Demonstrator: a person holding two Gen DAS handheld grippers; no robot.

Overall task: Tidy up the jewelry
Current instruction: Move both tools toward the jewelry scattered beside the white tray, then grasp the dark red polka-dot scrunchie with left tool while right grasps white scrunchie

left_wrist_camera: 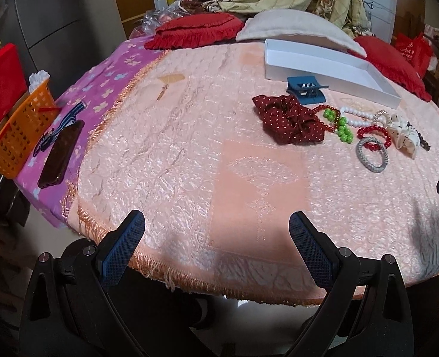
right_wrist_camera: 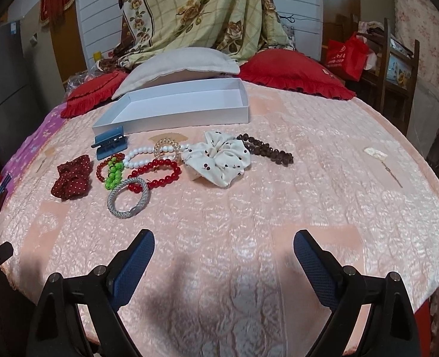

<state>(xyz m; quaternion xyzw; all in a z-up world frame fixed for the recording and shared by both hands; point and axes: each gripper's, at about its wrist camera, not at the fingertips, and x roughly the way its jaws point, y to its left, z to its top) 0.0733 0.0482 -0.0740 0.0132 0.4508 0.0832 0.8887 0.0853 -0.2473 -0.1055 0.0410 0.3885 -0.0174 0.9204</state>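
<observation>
A pile of jewelry lies on the pink bedspread in front of an empty white box [right_wrist_camera: 186, 110] [left_wrist_camera: 332, 68]. It holds a blue hair clip [right_wrist_camera: 110, 145] [left_wrist_camera: 305, 87], a dark red dotted scrunchie [right_wrist_camera: 72, 177] [left_wrist_camera: 287, 122], a green bead bracelet [right_wrist_camera: 113, 175], a red bead bracelet [right_wrist_camera: 156, 175], a white pearl bracelet [right_wrist_camera: 139, 157], a silver bangle [right_wrist_camera: 127, 197] [left_wrist_camera: 371, 154], a white scrunchie [right_wrist_camera: 219, 157] and a brown bead piece [right_wrist_camera: 267, 148]. My left gripper [left_wrist_camera: 216, 244] and right gripper [right_wrist_camera: 223, 263] are open, empty, near the bed's front edge.
Red pillows [right_wrist_camera: 293, 74] and a grey pillow [right_wrist_camera: 177, 65] lie behind the box. A hairpin [right_wrist_camera: 383, 160] lies apart at the right. An orange basket [left_wrist_camera: 20, 131] and a dark case [left_wrist_camera: 61, 154] sit at the bed's left edge.
</observation>
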